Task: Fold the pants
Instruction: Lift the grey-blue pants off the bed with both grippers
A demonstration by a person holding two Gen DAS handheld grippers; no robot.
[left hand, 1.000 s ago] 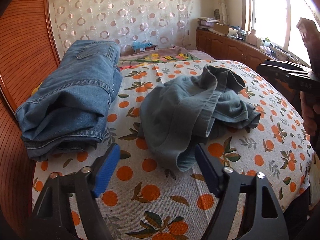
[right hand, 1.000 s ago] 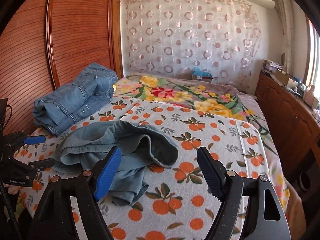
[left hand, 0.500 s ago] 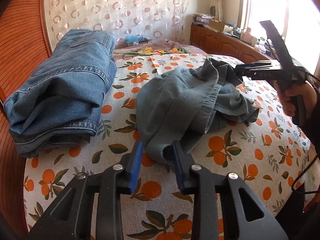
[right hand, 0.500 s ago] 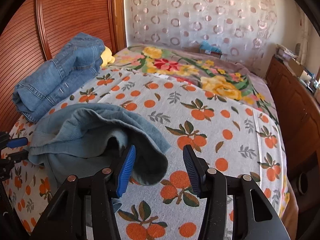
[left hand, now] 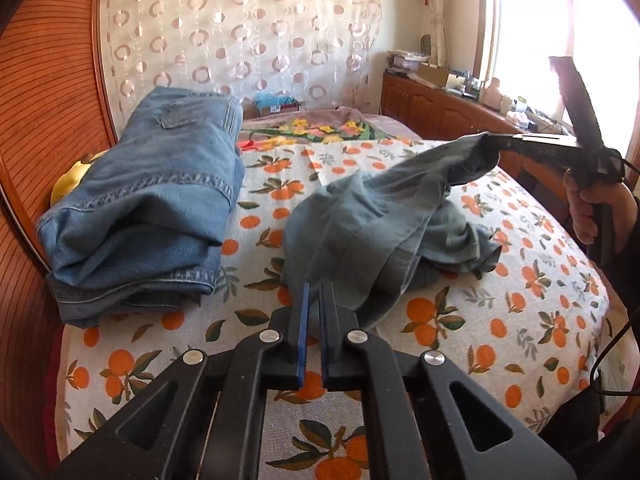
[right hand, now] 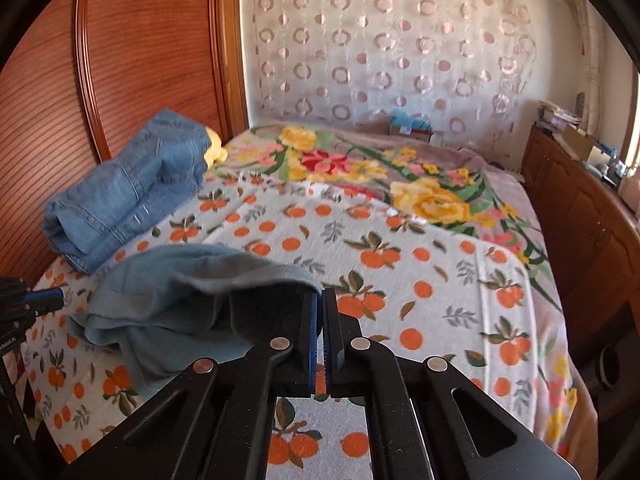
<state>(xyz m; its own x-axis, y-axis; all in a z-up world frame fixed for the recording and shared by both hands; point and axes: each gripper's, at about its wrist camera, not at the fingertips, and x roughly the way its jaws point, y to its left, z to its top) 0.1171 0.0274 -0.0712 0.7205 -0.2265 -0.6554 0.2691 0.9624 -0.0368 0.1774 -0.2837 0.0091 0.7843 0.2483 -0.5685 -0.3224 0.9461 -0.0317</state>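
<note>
Both grippers pinched the grey-green pants (left hand: 372, 224): the left gripper (left hand: 314, 292) clamped the cloth edge at 6 o'clock, and the right gripper (right hand: 320, 300) held another edge lifted off the bed (right hand: 400, 240) at 3 o'clock in the left view, a hand (left hand: 588, 212) on its handle. Pants lay crumpled mid-bedspread. Folded jeans (left hand: 140, 208) sat at 9 o'clock against the wooden headboard (left hand: 44, 100), a yellow item (right hand: 216, 148) tucked beside them.
</note>
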